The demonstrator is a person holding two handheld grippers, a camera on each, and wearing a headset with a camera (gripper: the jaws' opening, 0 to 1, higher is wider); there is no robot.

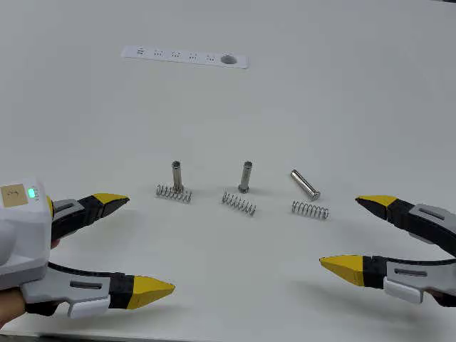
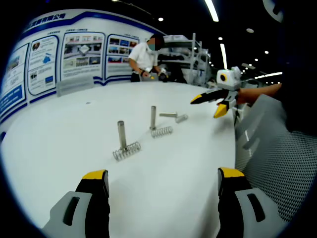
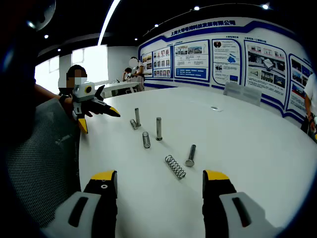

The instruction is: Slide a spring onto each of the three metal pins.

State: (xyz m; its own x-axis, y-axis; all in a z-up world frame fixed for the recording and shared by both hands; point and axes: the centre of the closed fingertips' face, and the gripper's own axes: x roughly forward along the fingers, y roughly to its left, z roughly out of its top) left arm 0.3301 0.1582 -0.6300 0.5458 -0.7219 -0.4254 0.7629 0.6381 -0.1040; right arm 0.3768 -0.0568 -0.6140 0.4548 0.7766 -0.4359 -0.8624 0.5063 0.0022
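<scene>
Head view, three shiny pins (image 1: 246, 176) (two upright, one lying), springs (image 1: 238, 203) alongside, left gripper (image 1: 150, 244), right gripper (image 1: 338, 231), jaws released.

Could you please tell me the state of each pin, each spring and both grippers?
left pin: standing upright, bare.
middle pin: standing upright, bare.
right pin: lying on its side, bare.
left spring: lying loose.
middle spring: lying loose.
right spring: lying loose.
left gripper: open, empty.
right gripper: open, empty.

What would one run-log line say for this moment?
left gripper: open, empty | right gripper: open, empty | left pin: upright | middle pin: upright | right pin: lying | springs: three loose, none fitted
</scene>
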